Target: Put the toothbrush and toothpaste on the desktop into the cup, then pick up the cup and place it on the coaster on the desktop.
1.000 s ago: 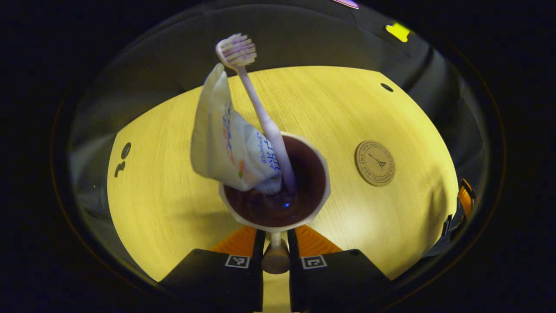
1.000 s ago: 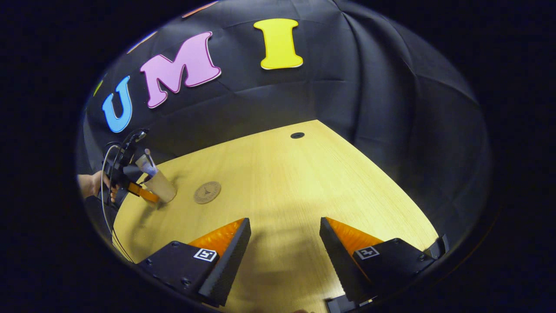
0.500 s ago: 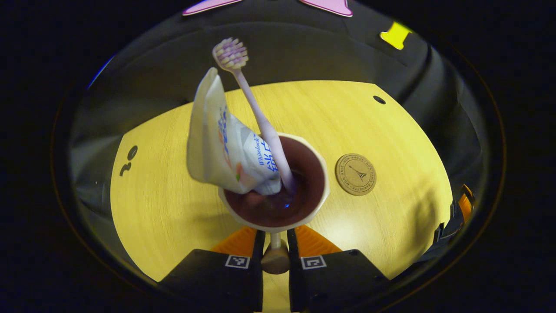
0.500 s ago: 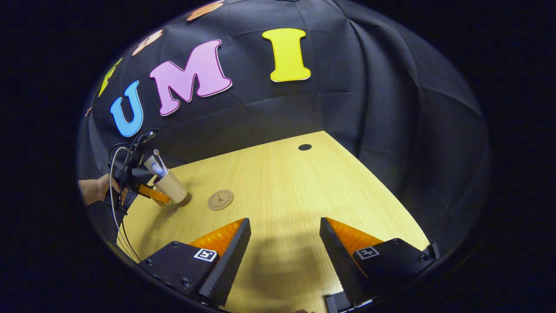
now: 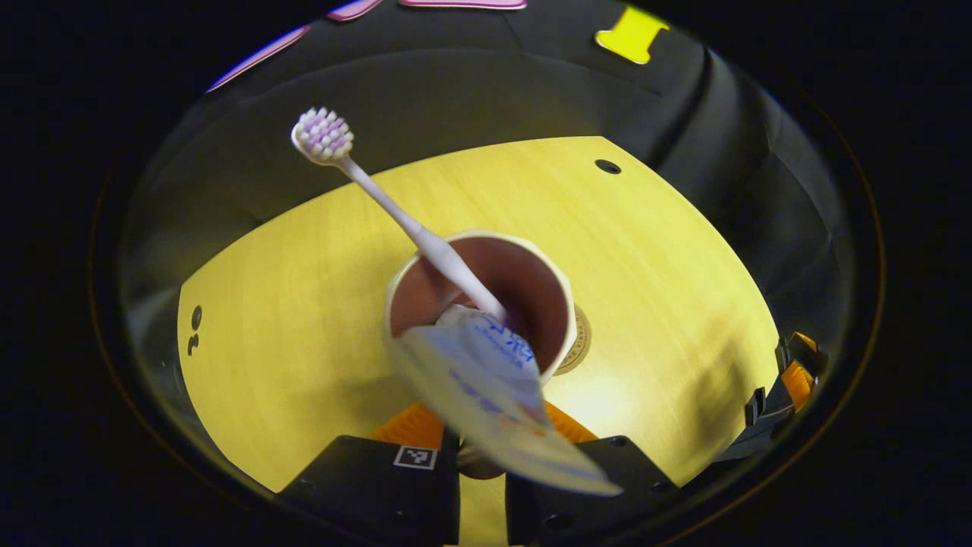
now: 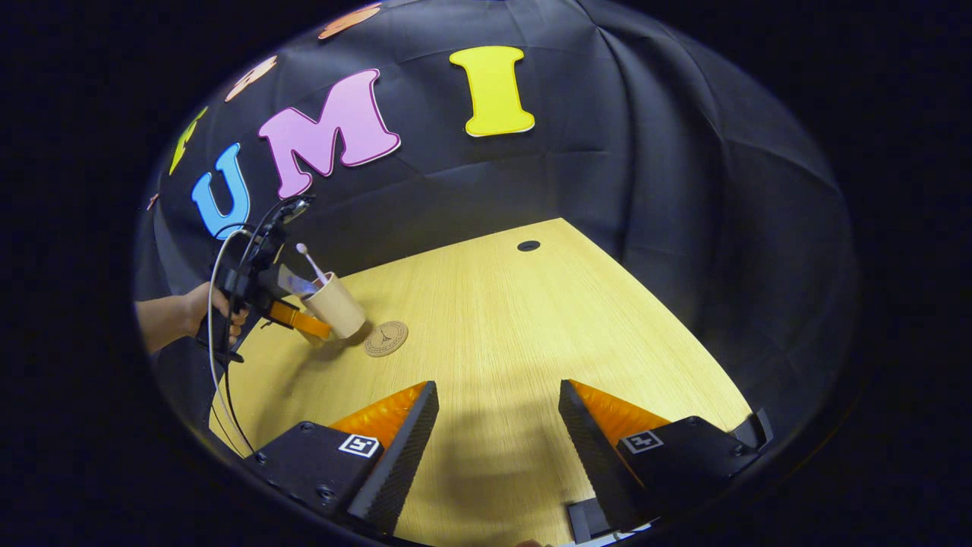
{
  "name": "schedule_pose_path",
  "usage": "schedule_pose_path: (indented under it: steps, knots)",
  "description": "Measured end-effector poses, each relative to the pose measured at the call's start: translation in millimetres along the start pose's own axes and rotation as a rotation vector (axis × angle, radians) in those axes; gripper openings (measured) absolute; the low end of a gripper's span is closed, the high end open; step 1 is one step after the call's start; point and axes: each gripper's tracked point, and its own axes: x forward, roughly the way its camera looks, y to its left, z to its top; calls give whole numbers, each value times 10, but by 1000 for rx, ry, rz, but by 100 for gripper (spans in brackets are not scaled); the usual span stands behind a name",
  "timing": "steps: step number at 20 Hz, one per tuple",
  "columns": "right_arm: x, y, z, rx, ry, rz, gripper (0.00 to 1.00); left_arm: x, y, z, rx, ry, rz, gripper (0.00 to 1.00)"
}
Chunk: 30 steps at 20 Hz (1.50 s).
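A cream cup (image 5: 478, 304) with a brown inside hangs tilted just above the wooden desktop (image 5: 288, 319), my left gripper (image 5: 482, 441) shut on its handle. A pale toothbrush (image 5: 380, 201) leans out to the upper left, and the white toothpaste tube (image 5: 493, 387) flops toward the camera over the fingers. The round coaster (image 5: 581, 342) peeks out behind the cup's right side. In the right gripper view, the cup (image 6: 334, 308) hangs just left of the coaster (image 6: 386, 338), held by the left gripper (image 6: 304, 323). My right gripper (image 6: 497, 425) stands open over bare wood.
A hand (image 6: 213, 308) holds the left gripper, with a cable trailing below. A dark round hole (image 6: 528, 245) marks the desktop's far edge, also seen as a hole (image 5: 607, 165) in the left gripper view. The right gripper (image 5: 793, 376) shows at the far right.
The left gripper carried the cup rightward until it overlaps the coaster's edge. The toothpaste tube flipped from leaning away to falling toward the camera, and the toothbrush swung left. The right gripper stayed open.
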Motion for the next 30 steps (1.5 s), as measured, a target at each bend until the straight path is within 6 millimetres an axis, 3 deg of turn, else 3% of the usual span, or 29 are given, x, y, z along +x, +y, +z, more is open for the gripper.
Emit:
schedule_pose_path:
  steps: [8, 18, 20, 22, 23, 25, 27, 30]
  knots:
    - [15, 22, -140, -6, 29, 9, 98, 256, -311, 12, 85, 85, -23, 33]
    - [4, -37, -256, 14, 59, 20, 98, 278, -385, 45, 94, 98, 0, 31]
    - [8, -35, -250, 8, 61, 25, 98, 220, -380, 94, 83, 70, 8, 41]
    - [0, -12, -208, 3, 58, 33, 98, 67, -405, 130, 65, 30, 5, 65]
    - [-4, 13, -186, 0, 55, 38, 98, -45, -422, 129, 48, 1, 3, 90]
    - [-10, 95, -126, -5, 54, 53, 98, -327, -413, 119, 4, -71, 19, 98]
    - [-61, 225, -30, -18, 55, 83, 98, -709, -328, 130, -40, -192, 65, 97]
    - [-172, 445, 198, -83, 17, 126, 98, -1458, -258, 46, -124, -396, 110, 98]
